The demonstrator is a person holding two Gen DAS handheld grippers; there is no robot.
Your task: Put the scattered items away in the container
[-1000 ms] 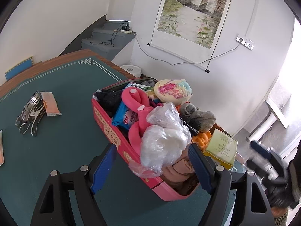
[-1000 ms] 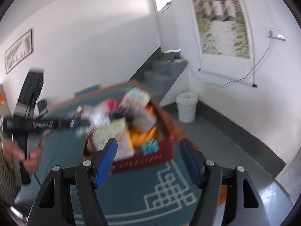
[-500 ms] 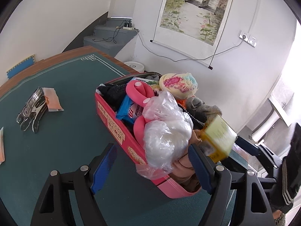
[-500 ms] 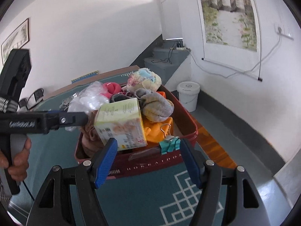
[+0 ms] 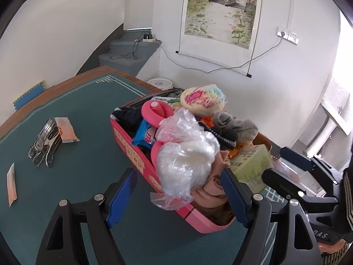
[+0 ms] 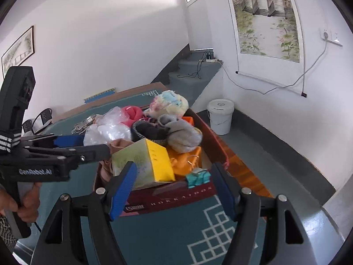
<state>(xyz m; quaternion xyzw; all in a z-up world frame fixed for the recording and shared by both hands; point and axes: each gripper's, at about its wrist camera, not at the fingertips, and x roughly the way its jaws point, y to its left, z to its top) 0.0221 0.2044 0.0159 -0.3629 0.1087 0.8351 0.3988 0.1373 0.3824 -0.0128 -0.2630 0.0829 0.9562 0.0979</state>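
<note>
A red box on the green table mat is heaped with items: a clear plastic bag, pink foam tube, pastel ball, grey socks and a yellow-green carton. My left gripper is open and empty, jaws either side of the box's near end. My right gripper is open and empty, just in front of the box's short end, by the carton and a teal binder clip.
On the mat to the left lie metal nail clippers, an orange sachet and another orange packet. A white bucket stands on the floor past the table edge. Stairs rise behind.
The yellow-green carton has settled lower into the box's near end. My right gripper moved in closer to the box. My left gripper stayed about where it was.
</note>
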